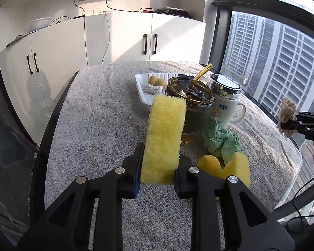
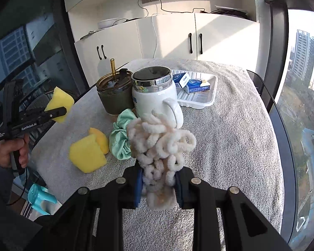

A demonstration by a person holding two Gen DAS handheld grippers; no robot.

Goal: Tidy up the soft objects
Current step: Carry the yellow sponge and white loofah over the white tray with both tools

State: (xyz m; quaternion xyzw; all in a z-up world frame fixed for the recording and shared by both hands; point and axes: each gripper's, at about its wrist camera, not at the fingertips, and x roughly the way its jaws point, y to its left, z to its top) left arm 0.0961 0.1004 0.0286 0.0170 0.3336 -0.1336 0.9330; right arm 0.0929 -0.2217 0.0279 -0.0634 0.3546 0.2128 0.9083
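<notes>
My left gripper (image 1: pixel 158 163) is shut on a tall yellow sponge (image 1: pixel 165 133) and holds it upright above the grey towel-covered table; it also shows in the right wrist view (image 2: pixel 59 104). My right gripper (image 2: pixel 158 179) is shut on a cream looped chenille cloth (image 2: pixel 159 144), held above the table; it shows at the right edge of the left wrist view (image 1: pixel 286 117). On the towel lie a second yellow sponge (image 2: pixel 86 156), a round yellow-orange sponge (image 2: pixel 101 138) and a mint green scrunchie (image 2: pixel 120 140). A white tray (image 2: pixel 211 96) stands at the back.
A brown tumbler with a straw (image 2: pixel 115 96) and a white mug with a chrome lid (image 2: pixel 155 94) stand mid-table before the tray. The tray holds blue boxes (image 2: pixel 195 84), a small cloth (image 1: pixel 153 89) and a tan object (image 1: pixel 157 81). Glass walls flank the table; white cabinets stand behind.
</notes>
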